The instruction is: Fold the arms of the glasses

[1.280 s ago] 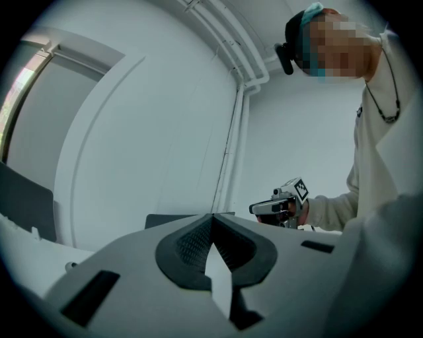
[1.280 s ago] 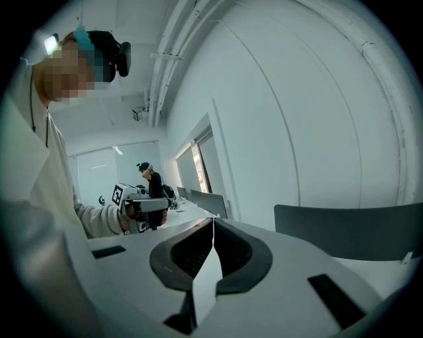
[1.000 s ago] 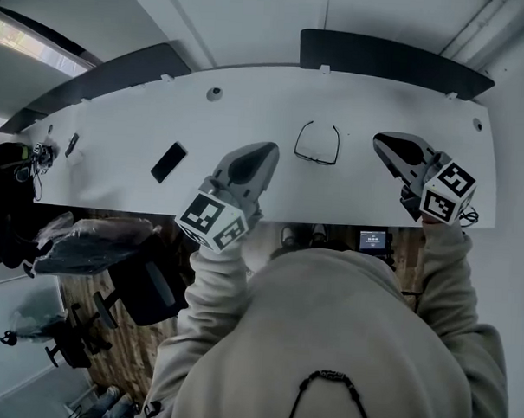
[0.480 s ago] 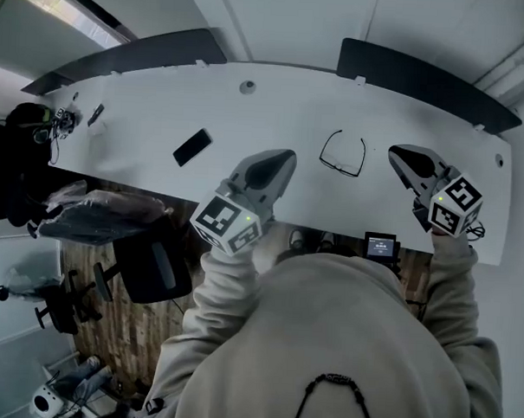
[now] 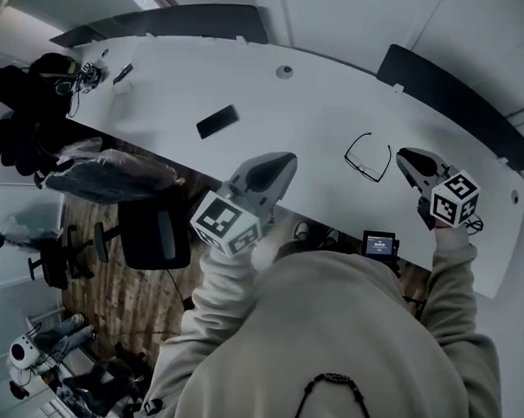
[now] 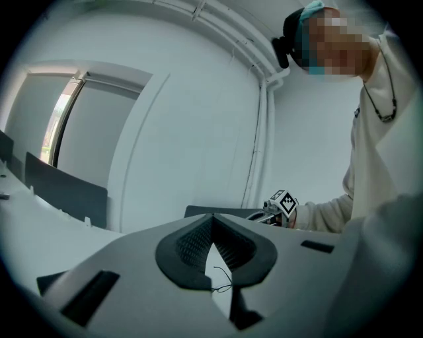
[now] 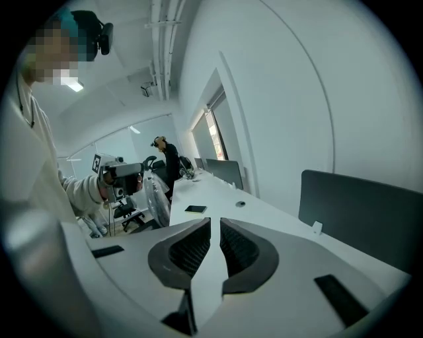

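Observation:
A pair of thin black-framed glasses (image 5: 369, 156) lies on the white desk (image 5: 318, 111) with its arms spread. My right gripper (image 5: 404, 155) hovers just right of the glasses, shut and empty. My left gripper (image 5: 288, 159) hangs near the desk's front edge, well left of the glasses, shut with nothing in it. In the left gripper view the shut gripper (image 6: 213, 219) points at the glasses (image 6: 221, 280), tiny below the pads, and the right gripper's marker cube (image 6: 284, 201) shows beyond. In the right gripper view only a thin slit parts the pads of the gripper (image 7: 215, 222); the glasses are hidden there.
A black phone (image 5: 218, 121) lies on the desk to the left, also in the right gripper view as the phone (image 7: 195, 209). Dark divider panels (image 5: 449, 95) line the far edge. A cable grommet (image 5: 285, 71) sits mid-desk. A plastic-covered chair (image 5: 112, 176) stands at the front left.
The head view has swung, so the desk now slants. My right gripper has sunk and come closer to the glasses' right side. My left gripper now lies farther from them.

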